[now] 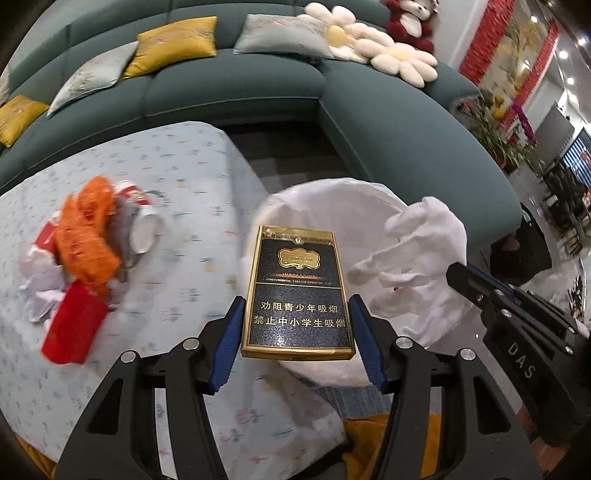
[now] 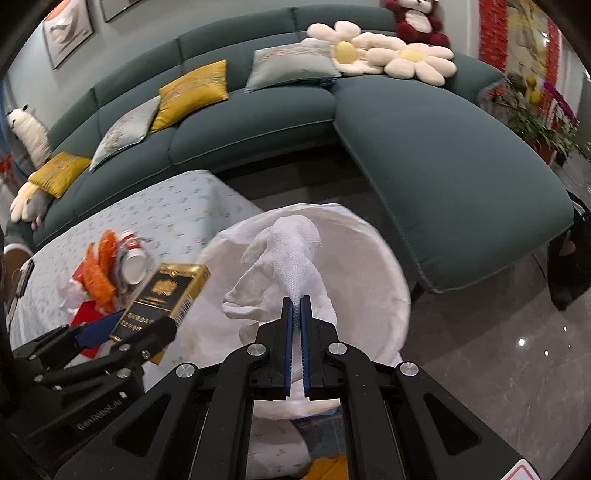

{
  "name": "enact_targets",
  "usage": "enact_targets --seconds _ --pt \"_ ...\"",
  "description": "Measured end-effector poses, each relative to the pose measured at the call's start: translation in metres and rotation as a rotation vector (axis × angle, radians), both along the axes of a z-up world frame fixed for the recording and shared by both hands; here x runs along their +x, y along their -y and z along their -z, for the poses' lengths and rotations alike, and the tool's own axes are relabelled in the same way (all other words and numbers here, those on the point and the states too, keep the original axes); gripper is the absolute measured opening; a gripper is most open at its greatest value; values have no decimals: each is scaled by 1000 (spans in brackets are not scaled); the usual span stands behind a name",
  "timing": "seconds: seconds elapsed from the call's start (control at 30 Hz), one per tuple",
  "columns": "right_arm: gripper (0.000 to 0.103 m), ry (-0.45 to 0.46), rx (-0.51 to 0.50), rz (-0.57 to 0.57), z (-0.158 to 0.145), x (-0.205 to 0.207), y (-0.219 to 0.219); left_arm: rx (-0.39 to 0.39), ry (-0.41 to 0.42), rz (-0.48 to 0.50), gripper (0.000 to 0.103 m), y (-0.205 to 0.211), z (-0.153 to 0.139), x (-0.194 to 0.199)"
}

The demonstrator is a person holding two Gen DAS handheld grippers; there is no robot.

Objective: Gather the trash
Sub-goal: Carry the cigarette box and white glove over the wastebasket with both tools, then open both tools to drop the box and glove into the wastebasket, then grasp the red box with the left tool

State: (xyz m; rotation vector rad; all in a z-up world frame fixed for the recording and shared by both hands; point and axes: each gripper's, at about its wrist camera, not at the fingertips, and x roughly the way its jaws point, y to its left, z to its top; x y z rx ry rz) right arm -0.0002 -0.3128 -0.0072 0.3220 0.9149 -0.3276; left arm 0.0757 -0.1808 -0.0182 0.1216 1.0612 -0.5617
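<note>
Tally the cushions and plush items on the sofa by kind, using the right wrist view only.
Yellow cushions: 2
Grey-blue cushions: 2
Flower-shaped cushions: 3, one of them half hidden at the left end
Red and white plush bear: 1
White plush toy at the left end: 1
Total: 9

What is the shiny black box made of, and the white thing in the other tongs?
The black box looks like glossy printed cardboard: sharp folded edges, gold borders and reflections. The white thing looks like soft paper towel or thin cloth: crumpled, matte, with a fine woven-looking texture.
</note>
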Motion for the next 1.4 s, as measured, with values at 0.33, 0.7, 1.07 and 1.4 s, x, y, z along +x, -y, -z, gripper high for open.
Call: enact_targets --seconds 0.33,0.7,1.07,1.4 --pt "21 6 -11 34 0 3 15 -9 12 4 78 19 2 2" --pt "45 33 -28 10 -14 4 -16 -11 33 -86 80 -26 -10 7" --pt "53 17 -8 -79 -11 15 -78 22 63 -199 82 -107 -15 11" --pt "53 -21 16 -167 4 28 -136 43 49 -291 80 -180 2 19"
